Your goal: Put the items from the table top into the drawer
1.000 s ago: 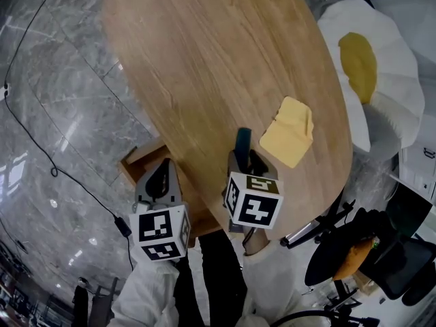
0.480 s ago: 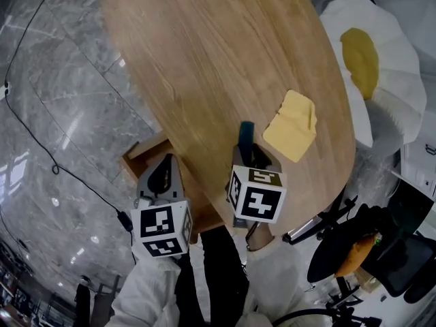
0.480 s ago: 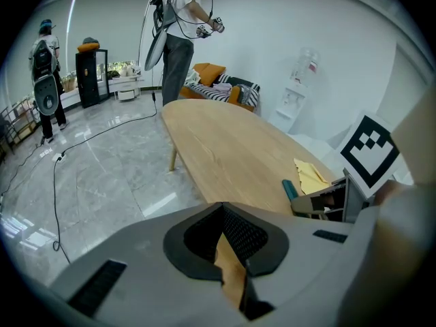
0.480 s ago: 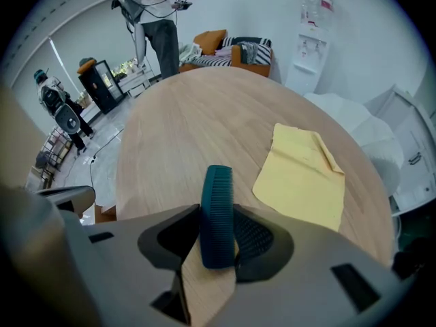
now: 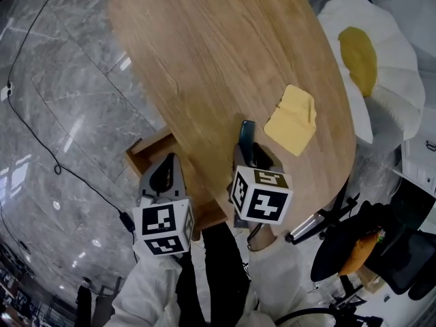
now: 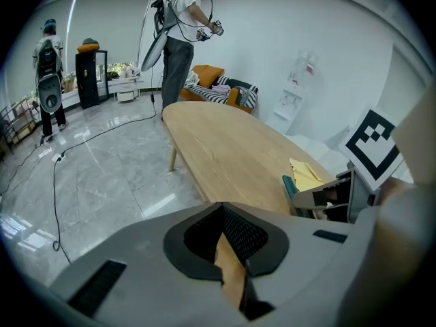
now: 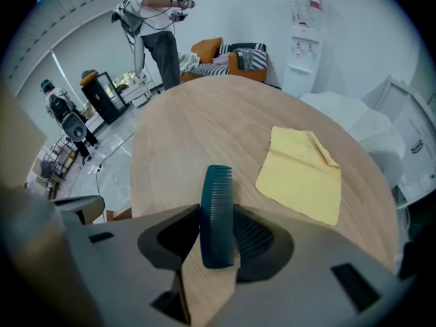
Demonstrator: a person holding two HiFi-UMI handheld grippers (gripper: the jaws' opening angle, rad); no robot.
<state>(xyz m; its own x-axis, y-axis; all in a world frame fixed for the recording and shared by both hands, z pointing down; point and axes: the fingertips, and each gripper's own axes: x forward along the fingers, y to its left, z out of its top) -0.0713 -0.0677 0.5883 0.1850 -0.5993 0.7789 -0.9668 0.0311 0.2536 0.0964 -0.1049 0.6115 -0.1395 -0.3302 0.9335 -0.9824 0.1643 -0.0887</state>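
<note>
Fingers (image 7: 257, 240) of the right gripper (image 7: 216, 249) pinch a comb (image 7: 216, 203); they have just been closing, and the comb stands between them with a pad against each flat side. The comb is dark teal, held on edge, and its far end projects past the fingertips. In the head view it sits over the near end of the table (image 5: 225, 46); whether it touches the wood cannot be told.

Fingers (image 6: 251, 238) of the left gripper (image 6: 221, 211) are pressed together at the tips, with nothing between them. In the head view this gripper hangs off the table's left edge, above the drawer (image 5: 144, 157). The drawer is wooden, pulled out from under the table, and only its left corner shows past the gripper.

A yellow cloth (image 5: 291, 120) lies flat on the table, one corner folded over. It is near the comb, beyond it and to the right, and apart from it.

Floor (image 5: 61, 114): grey marble, with a black cable (image 5: 41, 148) across it. Right of the table stands a white cushion (image 5: 395, 60) with a yellow centre.
</note>
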